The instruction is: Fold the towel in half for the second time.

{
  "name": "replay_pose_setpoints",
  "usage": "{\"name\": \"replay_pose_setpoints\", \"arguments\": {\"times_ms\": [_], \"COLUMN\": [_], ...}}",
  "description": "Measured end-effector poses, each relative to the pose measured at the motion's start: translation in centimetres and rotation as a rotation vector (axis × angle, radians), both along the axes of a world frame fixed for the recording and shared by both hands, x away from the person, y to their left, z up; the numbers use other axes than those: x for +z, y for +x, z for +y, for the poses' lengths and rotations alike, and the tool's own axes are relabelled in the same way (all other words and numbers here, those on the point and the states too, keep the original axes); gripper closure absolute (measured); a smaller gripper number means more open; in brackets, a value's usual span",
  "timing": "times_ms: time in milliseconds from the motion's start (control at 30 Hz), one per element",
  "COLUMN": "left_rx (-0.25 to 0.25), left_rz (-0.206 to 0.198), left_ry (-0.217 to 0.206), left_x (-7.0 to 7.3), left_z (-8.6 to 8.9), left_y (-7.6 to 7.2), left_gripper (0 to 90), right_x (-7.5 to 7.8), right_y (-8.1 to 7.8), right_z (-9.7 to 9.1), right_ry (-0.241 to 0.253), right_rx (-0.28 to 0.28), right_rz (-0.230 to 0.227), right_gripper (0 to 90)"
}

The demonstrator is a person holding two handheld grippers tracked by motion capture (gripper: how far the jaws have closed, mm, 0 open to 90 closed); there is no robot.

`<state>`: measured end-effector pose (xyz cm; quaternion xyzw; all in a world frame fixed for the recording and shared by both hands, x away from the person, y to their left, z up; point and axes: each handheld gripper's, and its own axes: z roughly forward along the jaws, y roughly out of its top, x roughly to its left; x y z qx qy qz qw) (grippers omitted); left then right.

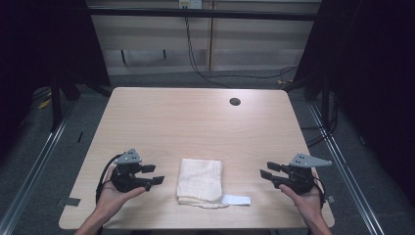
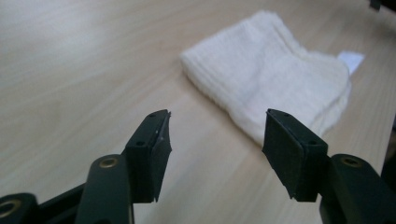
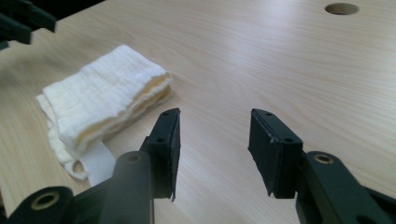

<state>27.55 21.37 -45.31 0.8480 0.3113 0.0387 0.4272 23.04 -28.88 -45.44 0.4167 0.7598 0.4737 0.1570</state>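
A folded cream-white woven cloth [image 1: 199, 180] is seen lying near the front edge of the pale wooden table [image 1: 195, 122], with a white label tab [image 1: 236, 199] sticking out at its near right corner. The left gripper [image 1: 155, 174] is held just off the table to the cloth's left, its jaws spread wide and nothing gripped between them; in the left gripper view the cloth [image 2: 271, 79] lies ahead of the jaws, apart from them. The right gripper [image 1: 267, 170] is held to the cloth's right, likewise wide open and empty, with the layered fold [image 3: 105, 105] seen off to one side in its own view. The work is judged to be at its approach stage, the cloth not yet touched. For the next move, both grippers would need to be brought inward and lowered to the cloth's edges.
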Motion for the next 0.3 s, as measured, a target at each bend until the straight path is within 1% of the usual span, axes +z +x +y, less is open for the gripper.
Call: {"name": "replay_pose_setpoints", "arguments": {"times_ms": [33,67,100,133,167,200,233,267,300], "left_rx": [0.007,0.012,0.019,0.042,0.083,0.106,0.094,0.092,0.103], "left_rz": [0.002,-0.005,-0.018,-0.039,-0.065,-0.065,-0.032,-0.026,-0.029], "left_ry": [-0.016,-0.012,0.000,0.004,0.012,0.027,0.008,-0.008,0.003], "left_x": [-0.1,-0.3,-0.4,-0.7,-1.0,-1.2,-1.5,-1.8,-1.9], "left_z": [0.4,0.7,1.1,1.4,1.8,2.1,2.3,2.5,2.4], "left_y": [-0.4,-0.8,-1.0,-1.1,-1.3,-1.3,-1.1,-1.0,-1.0], "left_gripper": [38.6,38.5,37.5,36.7,36.8,36.8,36.7,36.8,36.9], "right_x": [0.0,0.0,-0.1,-0.1,-0.1,-0.2,-0.4,-0.6,-0.9], "right_y": [-0.1,-0.2,-0.3,-0.3,-0.4,-0.4,-0.5,-0.5,-0.4], "right_z": [-0.3,-0.7,-1.0,-1.3,-1.5,-1.8,-1.9,-2.0,-2.1], "right_ry": [0.012,0.029,0.035,0.036,0.047,0.061,0.074,0.083,0.097], "right_rx": [-0.012,-0.020,-0.029,-0.042,-0.056,-0.066,-0.079,-0.089,-0.088], "right_rz": [-0.005,-0.005,-0.004,-0.001,-0.009,-0.014,-0.021,-0.028,-0.021], "right_gripper": [51.9,49.7,48.1,46.7,45.8,45.4,44.8,44.4,44.3]}}
